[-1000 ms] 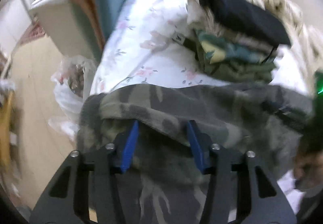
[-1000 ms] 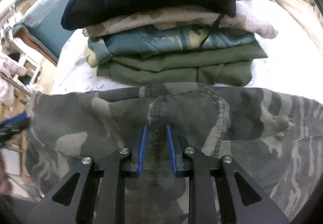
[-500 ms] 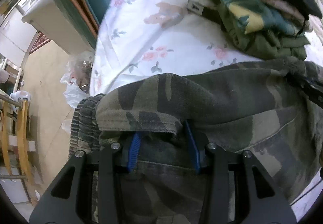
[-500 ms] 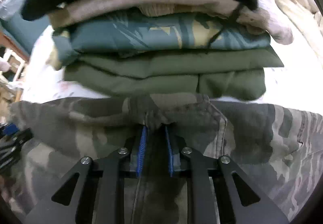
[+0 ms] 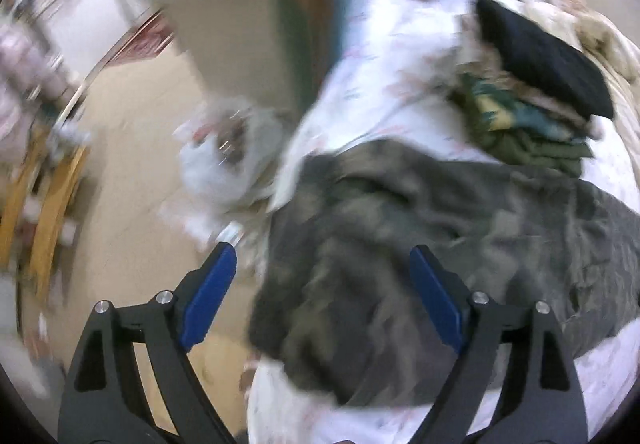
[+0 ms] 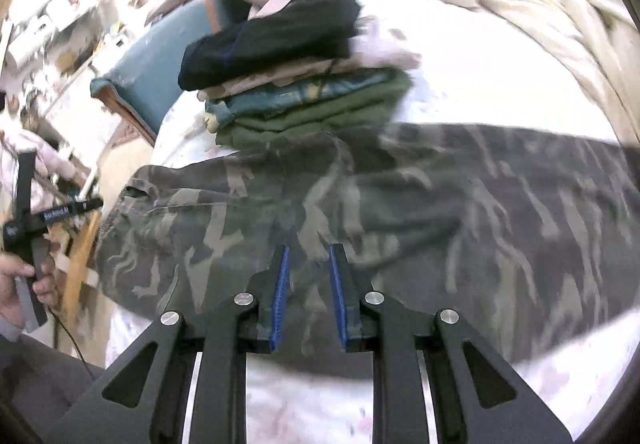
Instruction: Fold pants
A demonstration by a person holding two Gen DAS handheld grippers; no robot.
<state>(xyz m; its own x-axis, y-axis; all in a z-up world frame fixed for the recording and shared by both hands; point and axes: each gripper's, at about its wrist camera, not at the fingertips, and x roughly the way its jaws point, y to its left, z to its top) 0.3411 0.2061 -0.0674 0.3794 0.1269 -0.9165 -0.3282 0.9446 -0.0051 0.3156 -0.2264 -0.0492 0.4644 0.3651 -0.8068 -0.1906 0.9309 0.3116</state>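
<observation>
On the white floral bedsheet (image 6: 500, 91), the camouflage cotton pants (image 6: 400, 195) lie folded across the bed, just in front of a stack of folded clothes (image 6: 296, 83) topped by a black garment. Judging by their doubled-over lie, at least 1 fold looks done; a further fold and a place on or beside that stack seem left.

The left gripper (image 5: 320, 284) has its blue-padded jaws opening wide, above the pants' left end near the bed edge, nothing between them. The right gripper (image 6: 309, 292) hangs over the pants' middle, its jaws narrowly parted; the pads seem clear of the cloth, though blur makes this uncertain.

Left of the stack, on the floor, sits a white plastic bag (image 5: 224, 163); its contents are too blurred to name.
</observation>
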